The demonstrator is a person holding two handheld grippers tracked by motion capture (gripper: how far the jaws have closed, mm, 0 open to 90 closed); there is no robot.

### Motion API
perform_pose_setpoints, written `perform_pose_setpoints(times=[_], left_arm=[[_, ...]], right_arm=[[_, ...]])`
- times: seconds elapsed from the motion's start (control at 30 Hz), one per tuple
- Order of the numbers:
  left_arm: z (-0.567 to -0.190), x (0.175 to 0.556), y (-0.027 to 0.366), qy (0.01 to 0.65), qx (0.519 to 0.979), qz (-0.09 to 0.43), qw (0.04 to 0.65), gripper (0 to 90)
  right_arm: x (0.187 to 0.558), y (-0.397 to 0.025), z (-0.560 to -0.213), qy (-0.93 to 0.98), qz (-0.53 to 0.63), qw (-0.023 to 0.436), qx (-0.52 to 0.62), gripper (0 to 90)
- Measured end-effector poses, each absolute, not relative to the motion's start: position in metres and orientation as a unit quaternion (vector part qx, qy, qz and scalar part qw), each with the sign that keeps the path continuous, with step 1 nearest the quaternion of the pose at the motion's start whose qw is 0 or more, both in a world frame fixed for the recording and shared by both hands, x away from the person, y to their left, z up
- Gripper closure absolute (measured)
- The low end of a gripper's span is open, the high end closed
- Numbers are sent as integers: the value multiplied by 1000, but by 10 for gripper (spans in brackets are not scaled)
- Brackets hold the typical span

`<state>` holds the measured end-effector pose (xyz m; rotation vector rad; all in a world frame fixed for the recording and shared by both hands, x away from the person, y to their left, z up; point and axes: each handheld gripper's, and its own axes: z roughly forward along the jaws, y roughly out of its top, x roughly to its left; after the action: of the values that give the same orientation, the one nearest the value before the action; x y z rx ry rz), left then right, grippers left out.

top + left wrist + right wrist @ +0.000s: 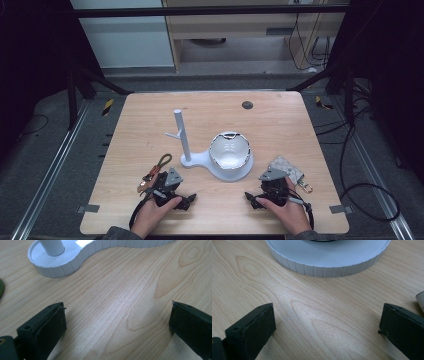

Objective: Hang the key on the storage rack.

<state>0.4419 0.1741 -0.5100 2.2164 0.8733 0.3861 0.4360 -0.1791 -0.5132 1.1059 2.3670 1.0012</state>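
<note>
A white stand (202, 159) sits mid-table, with an upright post (181, 134) bearing a side peg and a round base holding a white bowl (229, 150). Its ribbed base edge (62, 266) fills the top of the left gripper view, and the round part (329, 262) tops the right gripper view. My left gripper (184, 201) rests near the front edge, open, nothing between its jaws (117, 325). My right gripper (251, 200) mirrors it, open over bare wood (327, 330). A green and red lanyard (155, 171) lies left of the stand. A grey quilted pouch (289, 169) lies at the right.
A dark round plug (247, 105) marks the table's far side. Metal rails and cables run along the floor on both sides. Black frame legs stand at the far corners. Bare wood lies between the two grippers.
</note>
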Motion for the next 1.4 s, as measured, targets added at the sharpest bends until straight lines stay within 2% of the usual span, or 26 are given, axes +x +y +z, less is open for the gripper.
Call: perform_pose_setpoints(times=[0.3, 0.53, 0.63, 0.77, 0.87, 1.13, 1.4], left_arm=[[-510, 441, 174, 334, 860, 148, 356, 0], [-498, 438, 184, 331, 859, 150, 361, 43], [-478, 443, 198, 347, 856, 169, 344, 46], [-466, 454, 212, 375, 852, 166, 325, 46], [-460, 467, 227, 401, 853, 165, 289, 62], [-446, 492, 261, 457, 838, 143, 263, 202], [-445, 505, 264, 450, 860, 112, 214, 339]], right_arm=[[435, -179, -513, 832, 352, 172, 392, 5], [434, -179, -513, 831, 353, 172, 393, 5], [434, -179, -513, 831, 353, 173, 393, 5], [434, -179, -513, 832, 353, 172, 393, 5], [433, -179, -513, 833, 352, 171, 392, 5], [432, -180, -513, 835, 353, 171, 386, 4], [432, -180, -513, 835, 354, 168, 387, 4]])
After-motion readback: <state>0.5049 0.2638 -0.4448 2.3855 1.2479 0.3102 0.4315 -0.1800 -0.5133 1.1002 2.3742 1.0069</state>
